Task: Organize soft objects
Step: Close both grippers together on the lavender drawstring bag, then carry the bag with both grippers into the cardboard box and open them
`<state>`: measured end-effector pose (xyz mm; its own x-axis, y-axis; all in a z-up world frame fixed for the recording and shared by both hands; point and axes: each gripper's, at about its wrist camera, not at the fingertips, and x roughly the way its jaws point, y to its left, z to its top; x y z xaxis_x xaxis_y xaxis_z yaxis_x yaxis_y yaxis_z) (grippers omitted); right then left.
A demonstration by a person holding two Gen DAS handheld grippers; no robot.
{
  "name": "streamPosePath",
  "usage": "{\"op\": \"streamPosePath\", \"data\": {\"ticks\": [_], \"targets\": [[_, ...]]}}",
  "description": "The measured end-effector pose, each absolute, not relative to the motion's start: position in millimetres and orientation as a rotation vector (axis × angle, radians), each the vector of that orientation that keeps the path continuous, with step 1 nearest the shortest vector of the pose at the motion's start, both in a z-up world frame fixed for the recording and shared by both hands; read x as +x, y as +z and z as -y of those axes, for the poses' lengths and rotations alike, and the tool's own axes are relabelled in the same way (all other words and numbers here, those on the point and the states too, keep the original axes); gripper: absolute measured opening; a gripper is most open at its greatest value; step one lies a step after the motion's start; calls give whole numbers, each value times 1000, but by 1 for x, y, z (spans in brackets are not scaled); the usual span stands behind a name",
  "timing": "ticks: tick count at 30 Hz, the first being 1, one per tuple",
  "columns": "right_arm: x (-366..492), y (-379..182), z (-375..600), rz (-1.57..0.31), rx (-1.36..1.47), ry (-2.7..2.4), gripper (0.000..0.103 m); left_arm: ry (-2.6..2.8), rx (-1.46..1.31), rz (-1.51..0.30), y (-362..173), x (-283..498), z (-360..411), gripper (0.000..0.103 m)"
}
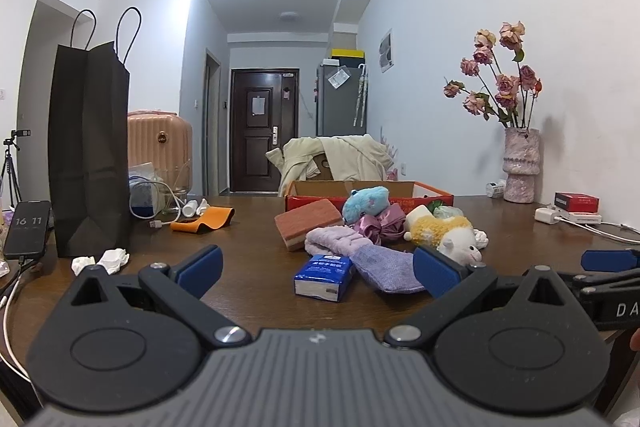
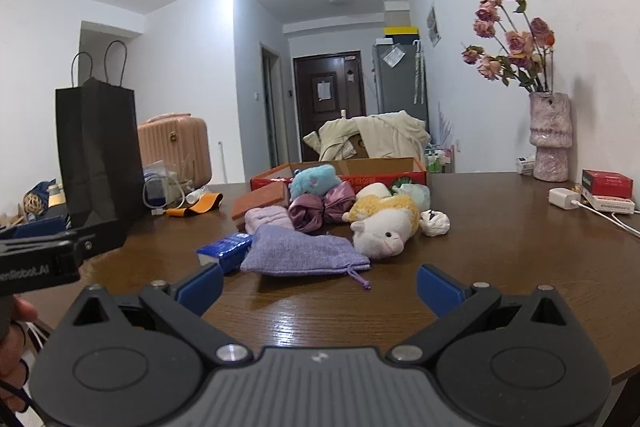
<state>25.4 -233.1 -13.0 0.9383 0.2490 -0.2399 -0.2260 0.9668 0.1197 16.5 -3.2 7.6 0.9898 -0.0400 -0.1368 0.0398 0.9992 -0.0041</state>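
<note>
A pile of soft things lies mid-table before a red cardboard box: a purple drawstring pouch, a blue tissue pack, a lilac towel, an orange sponge, a mauve scrunchie, a blue plush, and a yellow-white sheep plush. My left gripper and right gripper are both open and empty, just short of the pile.
A tall black paper bag stands at the left, with a phone and crumpled tissues near it. A vase of dried roses, a red box and chargers are at the right.
</note>
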Motion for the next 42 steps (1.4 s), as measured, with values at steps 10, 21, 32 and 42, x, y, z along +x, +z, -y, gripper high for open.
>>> {"op": "streamPosePath", "data": {"ticks": [10, 21, 32, 42], "targets": [[58, -22, 238, -353, 101, 220, 94, -97, -53, -248, 1, 64, 0, 103], [196, -20, 245, -537, 198, 341, 52, -275, -170, -544, -6, 187, 34, 68], [238, -34, 236, -616, 125, 353, 50, -387, -181, -692, -22, 207, 13, 20], [224, -35, 210, -642, 6, 399, 21, -410, -170, -698, -20, 206, 0, 19]]}}
